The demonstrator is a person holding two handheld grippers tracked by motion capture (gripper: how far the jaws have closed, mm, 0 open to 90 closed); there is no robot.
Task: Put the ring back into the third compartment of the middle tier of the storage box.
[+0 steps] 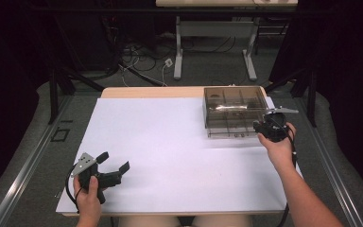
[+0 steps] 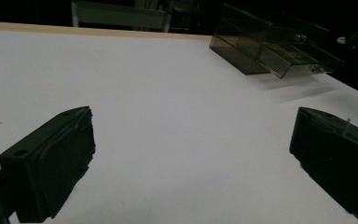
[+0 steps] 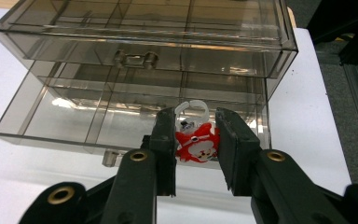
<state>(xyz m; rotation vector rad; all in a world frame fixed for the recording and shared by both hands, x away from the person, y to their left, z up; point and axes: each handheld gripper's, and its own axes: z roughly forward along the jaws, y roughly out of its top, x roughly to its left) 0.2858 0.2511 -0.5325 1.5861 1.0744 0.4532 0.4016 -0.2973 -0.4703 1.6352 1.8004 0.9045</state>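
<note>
A smoky see-through drawer box (image 1: 229,111) stands at the far right of the white table top (image 1: 179,156). Its lower drawer (image 3: 74,121) is pulled out, while the upper drawer (image 3: 135,58) stays pushed in. My right gripper (image 3: 196,140) is shut on a small red and white charm (image 3: 198,148) with a white loop on top, held over the right end of the open drawer. In the high view the right gripper (image 1: 269,125) sits at the box's front right corner. My left gripper (image 1: 114,161) rests open near the front left, nothing between its jaws (image 2: 191,154).
The box (image 2: 270,51) lies far off to the right in the left gripper view. Beyond the table's far edge stand a desk frame (image 1: 215,52) and loose cables on the floor. Dark curtains hang on both sides.
</note>
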